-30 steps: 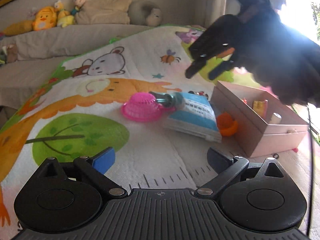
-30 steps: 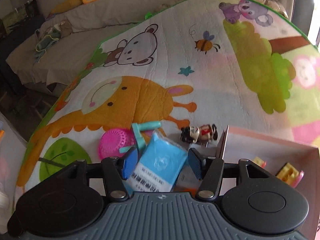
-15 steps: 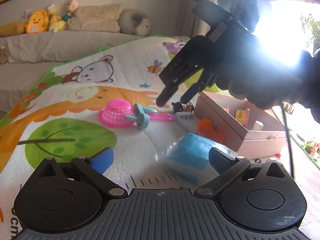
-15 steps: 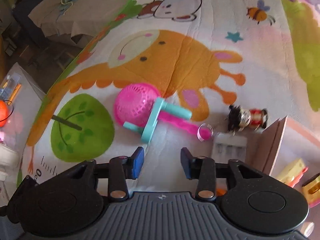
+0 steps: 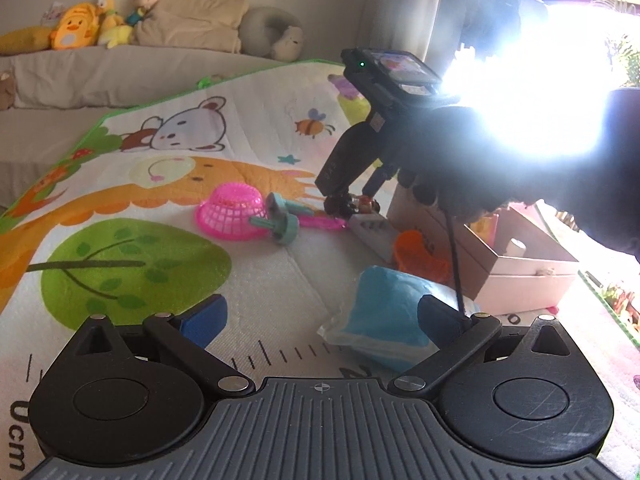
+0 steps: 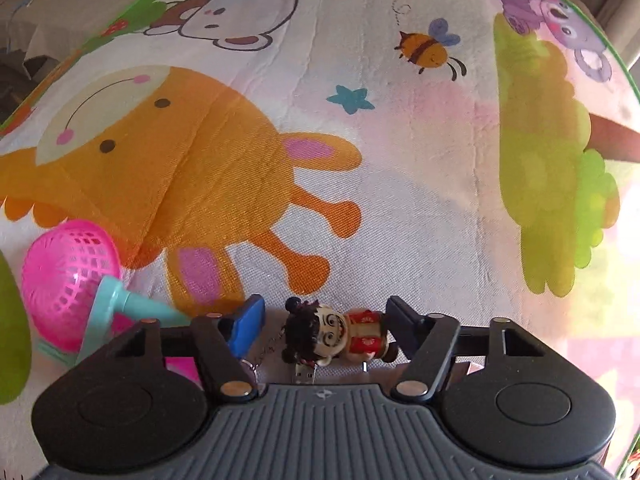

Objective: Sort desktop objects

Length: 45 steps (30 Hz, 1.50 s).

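1. Your right gripper (image 6: 324, 326) has dropped from above the mat, fingers spread around the lying doll figure (image 6: 338, 334), not yet touching.
2. Your left gripper (image 5: 320, 314) hangs spread by the blue packet (image 5: 384, 312).
3. Squeeze next.

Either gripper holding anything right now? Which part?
Nothing held. The right gripper is open, straddling the little figurine lying on the mat; the left gripper is open and empty.

Home playroom: sofa (image 5: 100, 76), cartoon playmat (image 6: 360, 160).

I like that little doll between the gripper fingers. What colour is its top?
Red with a gold pattern, on the doll; the right wrist view shows it best.
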Available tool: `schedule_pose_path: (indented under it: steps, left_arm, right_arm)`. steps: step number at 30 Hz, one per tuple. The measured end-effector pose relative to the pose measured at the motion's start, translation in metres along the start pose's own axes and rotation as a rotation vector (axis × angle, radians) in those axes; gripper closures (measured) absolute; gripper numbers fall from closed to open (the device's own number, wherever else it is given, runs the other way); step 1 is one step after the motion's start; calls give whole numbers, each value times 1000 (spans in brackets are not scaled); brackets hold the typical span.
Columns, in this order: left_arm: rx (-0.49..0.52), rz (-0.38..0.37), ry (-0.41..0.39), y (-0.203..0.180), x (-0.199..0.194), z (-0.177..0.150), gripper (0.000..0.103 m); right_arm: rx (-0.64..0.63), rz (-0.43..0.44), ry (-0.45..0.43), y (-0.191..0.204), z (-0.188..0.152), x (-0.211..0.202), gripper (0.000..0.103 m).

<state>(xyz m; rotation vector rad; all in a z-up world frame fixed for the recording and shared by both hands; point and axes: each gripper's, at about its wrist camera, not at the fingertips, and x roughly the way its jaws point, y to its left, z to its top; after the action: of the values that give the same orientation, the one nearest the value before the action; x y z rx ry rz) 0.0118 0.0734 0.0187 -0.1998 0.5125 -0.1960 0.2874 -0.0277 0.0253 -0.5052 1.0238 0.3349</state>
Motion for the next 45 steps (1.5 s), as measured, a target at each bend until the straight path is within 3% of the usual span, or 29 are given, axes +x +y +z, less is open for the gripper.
schedule_pose_path:
  steps: [11,16,19,24,28,33,41,45]
  left_arm:
    - [10,31,-7,-3,-5,1,0]
    - [46,-45,12,-18,-19,1,0]
    - [115,-107,44,-40,-23,-2,0]
    - [275,-123,92,-82,-17,-15,0]
    - [379,-23,115,-98,-4,-23,0]
    - [377,128,152,-77,6,-16,0]
    - [279,428,157,-18,18,10,0]
    - [173,450,104,-1,0,25,0]
  right_arm:
    - [-17,304,16,26,-79,-73,47]
    - [73,427,-59,3,-130,-122,47]
    - [120,391,-181,-20,-166,-154,41]
    - [230,149,-379,-69,-229,-188,28]
    - [424,10,-403,-125,-257,-174,20]
    - [562,34,-302,-161,-267,-124,20]
    - [554,169,-396,-143,-240,-113,12]
    - [425,139,-476,-106,-244,-137,12]
